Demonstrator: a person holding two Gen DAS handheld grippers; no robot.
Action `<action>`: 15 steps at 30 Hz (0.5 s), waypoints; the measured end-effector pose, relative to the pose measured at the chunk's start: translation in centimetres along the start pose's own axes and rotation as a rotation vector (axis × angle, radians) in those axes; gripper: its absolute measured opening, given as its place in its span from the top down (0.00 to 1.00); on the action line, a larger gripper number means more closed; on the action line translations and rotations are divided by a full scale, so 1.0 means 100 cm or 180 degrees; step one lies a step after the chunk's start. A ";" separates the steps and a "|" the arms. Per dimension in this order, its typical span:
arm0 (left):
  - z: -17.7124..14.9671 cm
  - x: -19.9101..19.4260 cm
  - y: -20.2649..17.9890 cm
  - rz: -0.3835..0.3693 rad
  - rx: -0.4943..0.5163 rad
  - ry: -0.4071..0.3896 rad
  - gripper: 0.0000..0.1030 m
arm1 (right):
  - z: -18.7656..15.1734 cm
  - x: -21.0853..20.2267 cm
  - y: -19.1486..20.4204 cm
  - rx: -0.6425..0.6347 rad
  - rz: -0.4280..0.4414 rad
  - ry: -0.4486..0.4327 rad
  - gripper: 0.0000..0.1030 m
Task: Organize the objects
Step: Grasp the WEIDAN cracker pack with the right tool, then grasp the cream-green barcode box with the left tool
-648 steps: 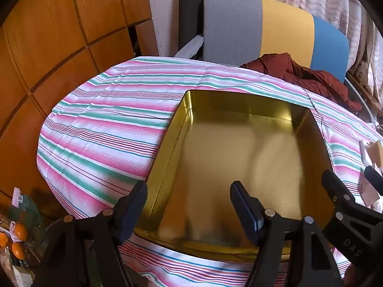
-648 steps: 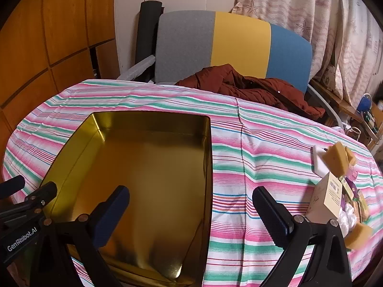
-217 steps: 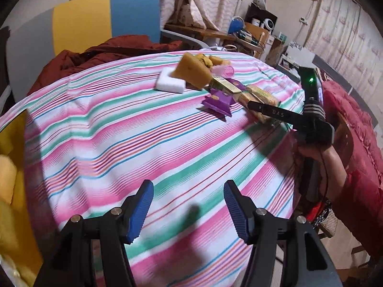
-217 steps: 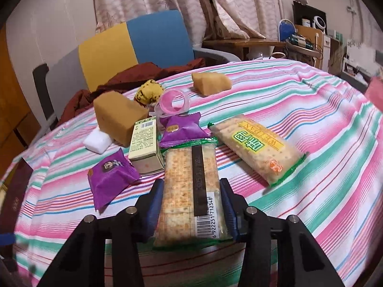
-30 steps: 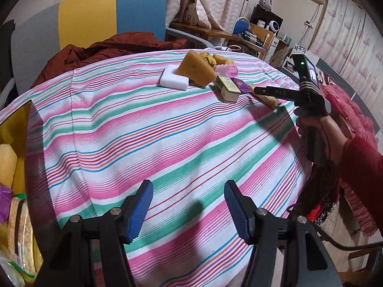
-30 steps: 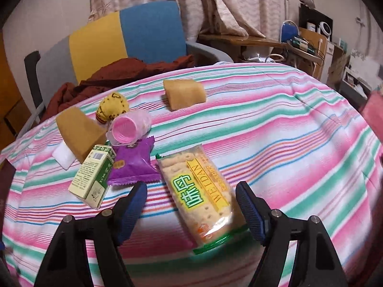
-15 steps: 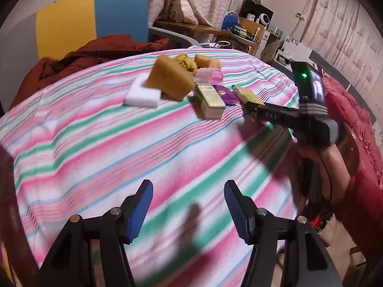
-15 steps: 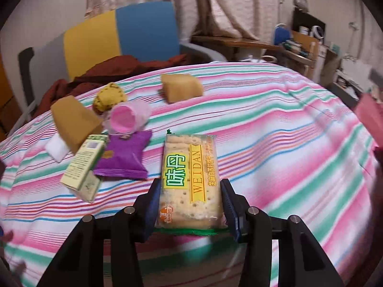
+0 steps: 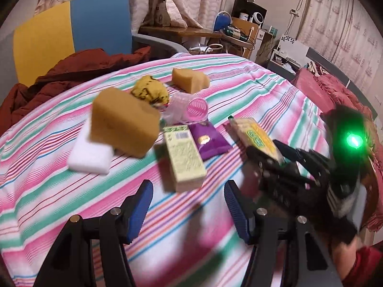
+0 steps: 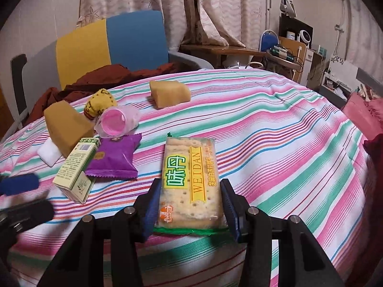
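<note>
The left gripper (image 9: 186,205) is wide open and empty, near the green box (image 9: 185,159). To the right, the right gripper (image 10: 190,205) is closed on the cracker packet (image 10: 190,179); too hard a squeeze may break the crackers.

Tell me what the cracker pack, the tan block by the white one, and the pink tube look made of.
Cracker pack: glossy clear plastic film; crackers show through. Tan block: probably sponge foam, matte and soft-cornered. Pink tube: seemingly translucent plastic, open-ended, shiny rim. White block: likely foam.
</note>
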State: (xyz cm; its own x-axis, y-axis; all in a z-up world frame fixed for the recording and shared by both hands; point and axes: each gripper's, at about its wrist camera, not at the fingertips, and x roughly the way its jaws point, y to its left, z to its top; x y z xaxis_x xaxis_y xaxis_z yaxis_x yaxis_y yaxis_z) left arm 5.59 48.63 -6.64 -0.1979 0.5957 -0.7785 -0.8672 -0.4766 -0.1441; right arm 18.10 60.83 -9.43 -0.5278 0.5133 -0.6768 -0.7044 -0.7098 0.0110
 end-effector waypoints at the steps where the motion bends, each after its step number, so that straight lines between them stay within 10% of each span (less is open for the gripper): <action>1: 0.003 0.006 -0.001 0.0002 -0.0009 0.0002 0.39 | 0.000 0.000 0.001 -0.0009 -0.0017 -0.0009 0.52; 7: 0.012 0.031 -0.002 0.0106 0.0052 -0.0066 0.42 | 0.000 0.000 0.006 -0.0091 -0.0228 -0.0047 0.53; 15: 0.002 0.033 0.017 0.0075 -0.0029 -0.0041 0.71 | -0.001 0.000 0.007 -0.0123 -0.0293 -0.0058 0.53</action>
State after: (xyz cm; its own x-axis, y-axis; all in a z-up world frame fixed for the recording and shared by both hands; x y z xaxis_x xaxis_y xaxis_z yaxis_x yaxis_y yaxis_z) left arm 3.38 49.98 -9.34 -0.2241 0.5924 -0.7738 -0.8581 -0.4963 -0.1314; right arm 17.67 60.30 -9.50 -0.4704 0.5856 -0.6602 -0.7316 -0.6771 -0.0793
